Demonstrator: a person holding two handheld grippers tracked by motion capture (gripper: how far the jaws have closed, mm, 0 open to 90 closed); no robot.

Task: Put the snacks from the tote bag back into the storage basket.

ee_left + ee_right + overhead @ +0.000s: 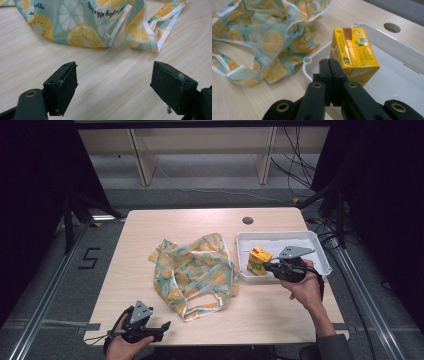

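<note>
A yellow drink carton [258, 260] [354, 55] stands in the left part of a white tray [280, 237] [402, 80] at the table's right. My right gripper [265, 266] [331, 62] is at the tray's near-left corner, just in front of the carton; its jaws are shut together with nothing between them. A teal cloth bag with a lemon print [195, 272] [85, 22] [262, 40] lies crumpled in the middle of the table. My left gripper [167, 325] [115, 77] rests at the near-left edge, open, pointing toward the bag, with bare wood between its jaws.
A round cable hole [247, 220] [392, 27] sits in the tabletop behind the tray. The bag's white-trimmed handles [155, 32] lie loose toward the near side. Black stands and cables flank the table on the floor.
</note>
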